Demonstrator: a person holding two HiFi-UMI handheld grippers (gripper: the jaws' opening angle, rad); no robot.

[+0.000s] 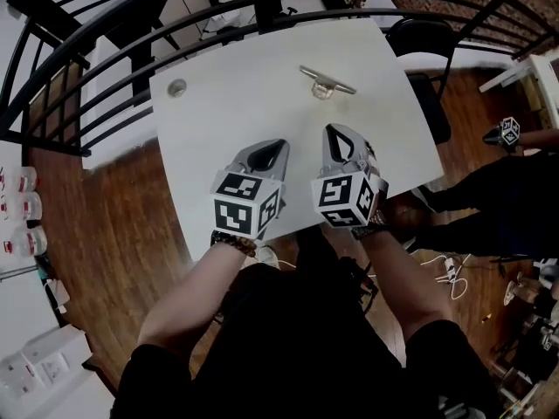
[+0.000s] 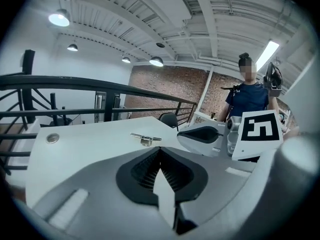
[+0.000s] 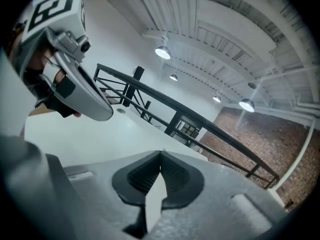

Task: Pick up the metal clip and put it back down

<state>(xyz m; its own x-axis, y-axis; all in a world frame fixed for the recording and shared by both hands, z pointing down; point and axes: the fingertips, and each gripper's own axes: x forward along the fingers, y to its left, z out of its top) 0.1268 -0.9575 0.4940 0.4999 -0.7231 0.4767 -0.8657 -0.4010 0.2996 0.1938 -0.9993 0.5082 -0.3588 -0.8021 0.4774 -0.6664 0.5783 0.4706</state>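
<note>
Both grippers are held low over the near half of the white table (image 1: 218, 120), side by side and close together, tips pointing away from the person.

Left gripper (image 1: 279, 146): its own view shows the jaws pressed together with only a thin seam at the tip and nothing between the ribbed pads. It hovers slightly above the tabletop, and whether it touches the surface cannot be told.

Right gripper (image 1: 334, 133): its view also shows the jaws together and empty. It is angled a little toward the left gripper. The left gripper view catches it just beside, on the right, with its marker cube (image 2: 259, 132) facing the camera.

Metal clip (image 1: 327, 82): it lies flat on the far half of the table, well apart from both grippers and roughly ahead of the right one. It has a long thin bar with a small loop under its middle. The left gripper view shows it just beyond the jaw tips, resting alone on bare surface.

Round metal disc (image 1: 177, 87): it sits in the tabletop near the far left corner, apart from the clip.

Surroundings: a black railing (image 1: 105, 51) curves round the far side of the table. A black chair (image 1: 421, 37) stands at the far right corner. A second person in dark clothing (image 1: 498, 203) is at the right, above a wooden floor (image 1: 113, 234).
</note>
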